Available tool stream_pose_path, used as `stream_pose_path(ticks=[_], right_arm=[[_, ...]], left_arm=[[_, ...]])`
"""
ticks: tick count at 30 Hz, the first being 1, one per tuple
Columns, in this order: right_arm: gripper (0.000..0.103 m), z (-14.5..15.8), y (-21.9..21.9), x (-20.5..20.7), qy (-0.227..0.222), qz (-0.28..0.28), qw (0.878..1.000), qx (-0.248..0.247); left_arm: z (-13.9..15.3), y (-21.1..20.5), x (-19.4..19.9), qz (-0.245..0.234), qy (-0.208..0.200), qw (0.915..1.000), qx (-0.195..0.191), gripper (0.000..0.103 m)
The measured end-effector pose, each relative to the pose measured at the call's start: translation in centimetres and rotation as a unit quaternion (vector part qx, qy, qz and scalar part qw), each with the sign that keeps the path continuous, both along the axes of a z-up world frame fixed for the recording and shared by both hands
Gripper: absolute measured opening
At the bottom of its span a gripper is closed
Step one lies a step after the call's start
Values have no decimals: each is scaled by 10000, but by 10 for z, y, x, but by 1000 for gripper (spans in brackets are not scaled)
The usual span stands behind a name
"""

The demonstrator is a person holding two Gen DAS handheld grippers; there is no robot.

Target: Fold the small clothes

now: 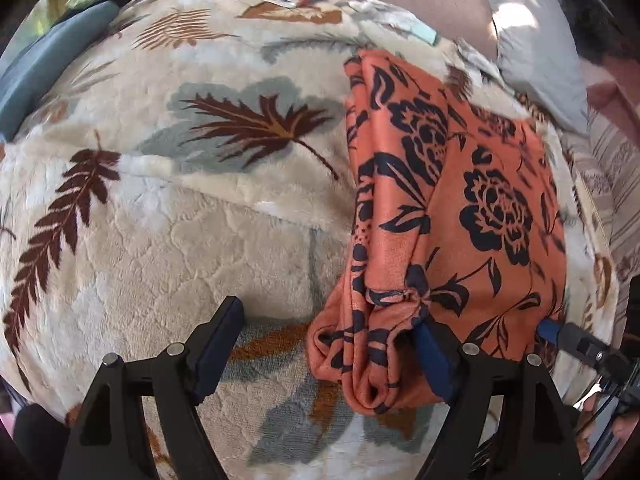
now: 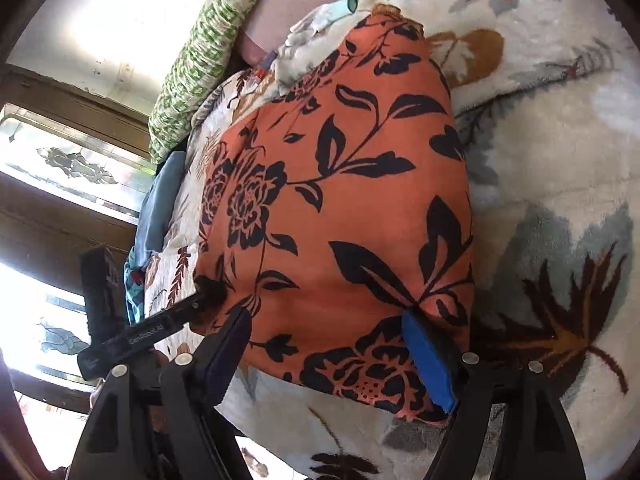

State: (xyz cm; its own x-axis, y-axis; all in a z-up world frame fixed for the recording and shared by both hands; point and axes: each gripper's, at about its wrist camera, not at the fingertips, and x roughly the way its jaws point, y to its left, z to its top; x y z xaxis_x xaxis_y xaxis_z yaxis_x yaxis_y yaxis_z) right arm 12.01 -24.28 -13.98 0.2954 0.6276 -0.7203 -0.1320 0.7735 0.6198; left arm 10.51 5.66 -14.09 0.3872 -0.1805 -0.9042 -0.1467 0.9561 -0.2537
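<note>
An orange garment with a dark floral print (image 1: 472,216) lies folded on a cream leaf-patterned blanket (image 1: 168,240). My left gripper (image 1: 332,336) is open at its near left end; the bunched edge lies between the fingers, against the right pad (image 1: 434,356). The right gripper's tip (image 1: 560,332) shows at the garment's right corner. In the right wrist view the garment (image 2: 352,208) fills the middle. My right gripper (image 2: 328,344) is open, its jaws straddling the garment's near edge. The left gripper (image 2: 132,340) shows at the lower left.
A green patterned pillow (image 2: 200,60) and a blue cloth (image 2: 160,200) lie at the bed's edge. Small pale clothes (image 2: 320,20) lie beyond the garment. A grey pillow (image 1: 532,48) lies at the upper right. Windows (image 2: 60,160) stand beyond the bed.
</note>
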Motion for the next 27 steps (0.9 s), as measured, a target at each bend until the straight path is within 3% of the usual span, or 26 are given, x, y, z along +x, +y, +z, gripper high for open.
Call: stream_pose_path(ticks=[3, 5, 7, 9, 10, 11, 12, 15, 18, 21, 24, 27], right_arm=[[81, 30, 8, 3, -464, 156, 9987, -153], [81, 45, 8, 18, -598, 138, 9981, -82], [81, 52, 4, 35, -684, 38, 9976, 39], [81, 39, -1, 57, -504, -48, 9982, 306], [82, 20, -4, 67, -183, -169, 9993, 282], [82, 4, -8, 73, 136, -307, 9986, 414], [81, 2, -11, 73, 99, -438, 9971, 619], [81, 23, -4, 66, -202, -211, 9990, 346], [82, 14, 2, 65, -208, 3, 9997, 106], [82, 10, -2, 62, -259, -124, 9993, 237], [82, 8, 1, 61, -345, -33, 9993, 140], [82, 8, 4, 61, -364, 23, 9993, 68]], left_arm=[[19, -3, 3, -134, -176, 9997, 89, 83], [35, -5, 6, -179, -542, 9981, 211, 83], [38, -5, 16, -141, -599, 9977, 291, 84], [22, -1, 30, -54, -282, 9990, 344, 86], [9, 3, 37, -19, -87, 9994, 343, 92], [0, 6, 40, 60, 58, 9998, 201, 93], [0, 12, 39, 171, 54, 9998, -9, 93], [20, 13, 39, 161, -278, 9995, 52, 93], [38, 10, 52, 58, -700, 9975, 29, 93], [26, 9, 80, -67, -519, 9984, -232, 93], [-9, 14, 103, 48, 128, 9995, -270, 93], [-6, 19, 98, 61, -33, 9990, -446, 91]])
